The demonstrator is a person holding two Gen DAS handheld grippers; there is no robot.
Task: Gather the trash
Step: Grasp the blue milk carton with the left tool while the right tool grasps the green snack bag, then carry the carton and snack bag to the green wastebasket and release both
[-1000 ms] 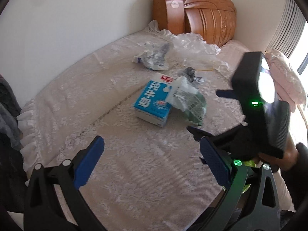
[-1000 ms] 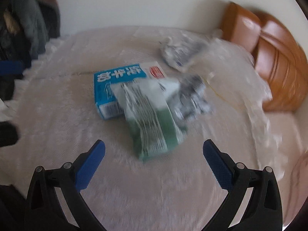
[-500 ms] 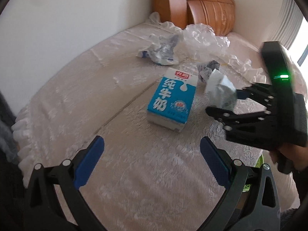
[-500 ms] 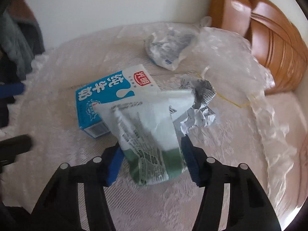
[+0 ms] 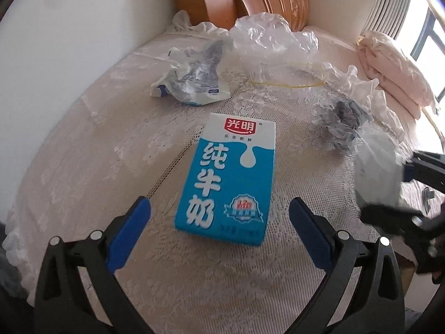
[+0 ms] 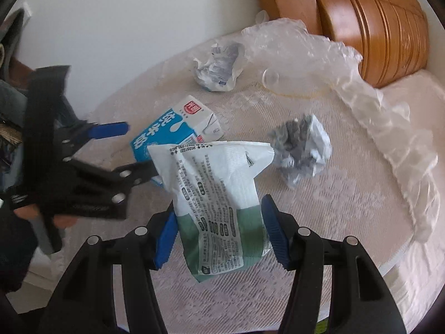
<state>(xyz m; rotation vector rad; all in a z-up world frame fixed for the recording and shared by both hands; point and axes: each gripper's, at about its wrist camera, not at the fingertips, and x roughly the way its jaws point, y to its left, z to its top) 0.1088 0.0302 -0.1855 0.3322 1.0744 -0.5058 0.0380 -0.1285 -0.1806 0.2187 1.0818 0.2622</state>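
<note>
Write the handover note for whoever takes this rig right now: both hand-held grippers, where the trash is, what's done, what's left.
Right hand-held gripper: shut on the green-and-white wrapper, lifted off the bed.
Left hand-held gripper: open, empty, lined up just short of the blue milk carton, not touching it.
Lying on the bed: milk carton, crumpled grey paper ball, crumpled white pouch, clear plastic bag near the headboard.
Done: wrapper picked up.
Left: bin the wrapper, then likely the carton, then the other three pieces. No bin in view.
</note>
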